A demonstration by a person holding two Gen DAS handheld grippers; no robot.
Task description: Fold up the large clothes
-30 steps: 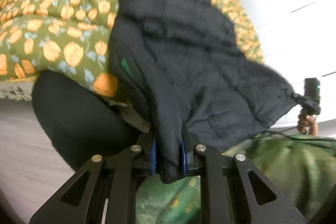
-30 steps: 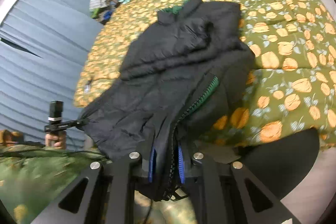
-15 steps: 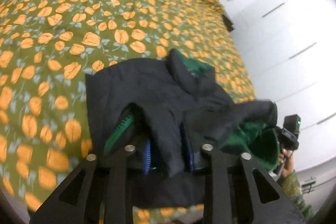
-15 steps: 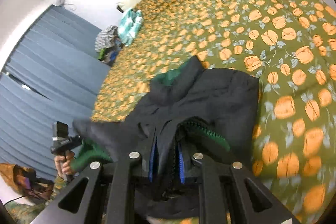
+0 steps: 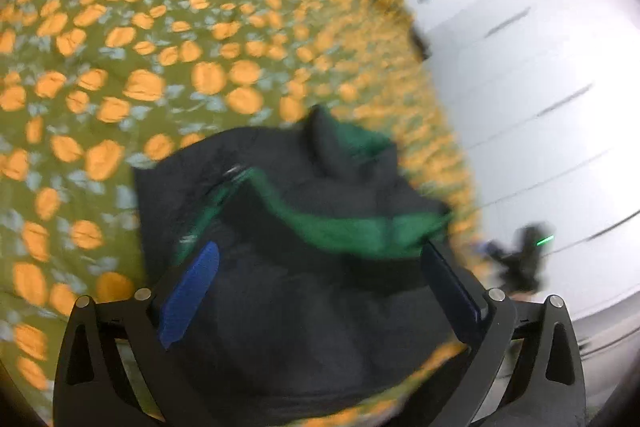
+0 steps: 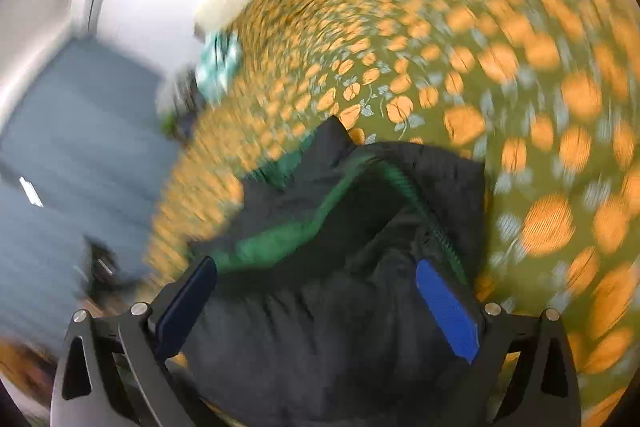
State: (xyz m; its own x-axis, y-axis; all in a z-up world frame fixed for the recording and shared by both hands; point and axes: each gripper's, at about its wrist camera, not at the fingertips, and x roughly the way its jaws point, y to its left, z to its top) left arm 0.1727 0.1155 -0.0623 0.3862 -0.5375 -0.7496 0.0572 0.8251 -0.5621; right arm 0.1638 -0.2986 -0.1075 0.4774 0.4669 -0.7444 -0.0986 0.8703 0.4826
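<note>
A black jacket (image 5: 312,311) with a green lining lies bunched on the bed (image 5: 152,39), near its edge, on a green cover printed with orange flowers. The left gripper (image 5: 320,287) hangs over the nearer part of it, its jaws opening and standing wide, the blue pads (image 5: 188,301) clear of the cloth that lies between them. The right gripper (image 6: 318,301) is the same: jaws opening, spread wide over the dark fabric, nothing pinched. The green lining (image 6: 276,237) shows along a folded edge. Both views are blurred. A blue curtain (image 6: 72,155) hangs beyond the bed.
</note>
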